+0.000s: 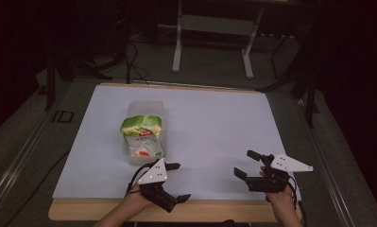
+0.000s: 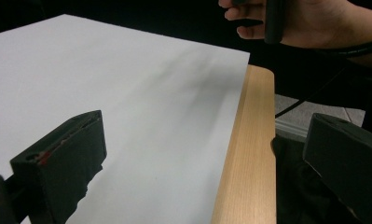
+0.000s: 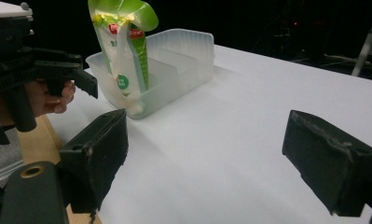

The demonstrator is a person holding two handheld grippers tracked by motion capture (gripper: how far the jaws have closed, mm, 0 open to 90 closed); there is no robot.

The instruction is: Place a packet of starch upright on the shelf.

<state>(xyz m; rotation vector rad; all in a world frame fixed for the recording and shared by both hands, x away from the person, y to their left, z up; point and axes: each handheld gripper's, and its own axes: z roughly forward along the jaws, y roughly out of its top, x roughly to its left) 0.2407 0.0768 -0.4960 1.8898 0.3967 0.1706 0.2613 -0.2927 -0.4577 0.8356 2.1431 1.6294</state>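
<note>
A green and white pouch stands upright in a clear plastic bin on the left half of the white sheet. Just in front of the bin, at the table's near edge, my left gripper is held open with nothing between its jaws, which point to the right along the table edge. At the near right, my right gripper is open and empty too, aimed left toward the bin. The right gripper view also shows the left gripper beside the bin.
The white sheet covers a wooden table whose bare front edge shows. A hand on the other gripper shows at the top of the left gripper view. A metal stand and cables lie on the floor behind the table.
</note>
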